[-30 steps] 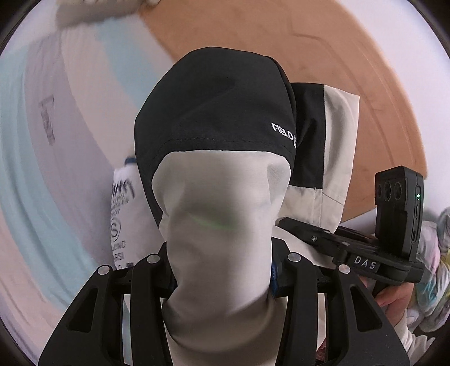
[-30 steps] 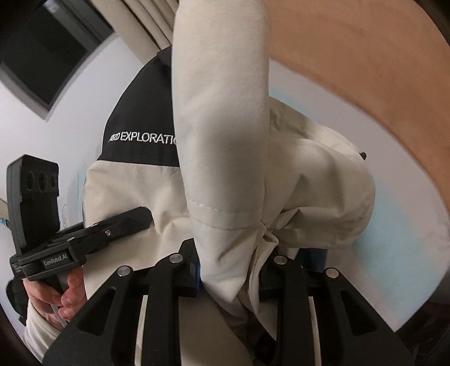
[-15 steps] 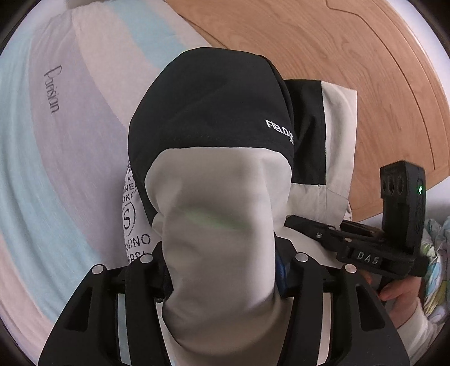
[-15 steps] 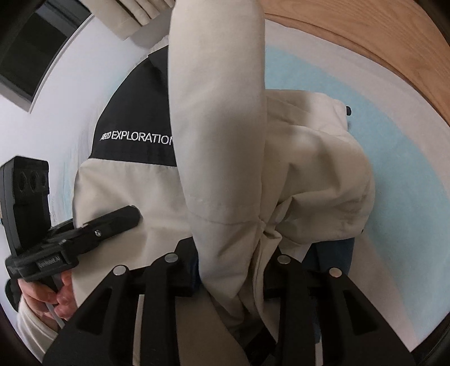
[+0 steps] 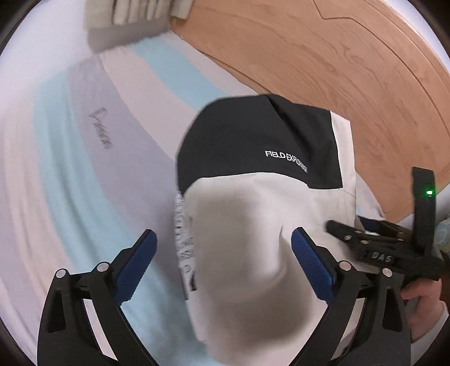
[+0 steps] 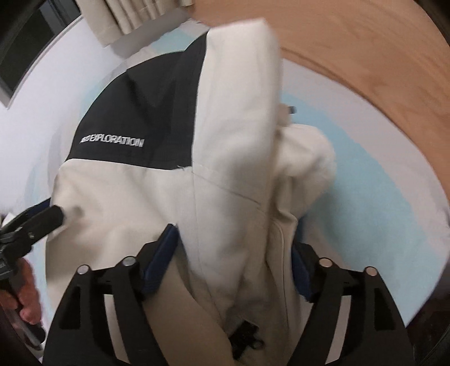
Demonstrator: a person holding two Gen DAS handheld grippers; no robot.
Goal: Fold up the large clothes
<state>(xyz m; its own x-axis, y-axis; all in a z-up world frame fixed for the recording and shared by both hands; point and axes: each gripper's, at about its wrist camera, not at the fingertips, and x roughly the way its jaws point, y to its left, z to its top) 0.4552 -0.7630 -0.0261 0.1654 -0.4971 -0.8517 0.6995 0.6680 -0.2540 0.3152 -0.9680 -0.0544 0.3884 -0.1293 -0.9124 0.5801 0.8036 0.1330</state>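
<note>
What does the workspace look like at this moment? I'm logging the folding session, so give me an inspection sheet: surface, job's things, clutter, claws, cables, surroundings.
Surface: bed sheet in pale blue, lilac and white stripes, with blurred dark lettering.
Job's things: cream and black jacket, folded, lettered FIELD EXPLORATION, lying on the sheet; a printed label shows at its left edge.
Clutter: nothing seen.
Claws: left claw has just been opening, pads clear of the cream fabric between them; right claw has also just been opening, a cream fold still between its jaws. Each is held by a hand.
Cables: nothing seen.
Surroundings: wooden headboard, beige curtain, dark window at the right view's top left.
</note>
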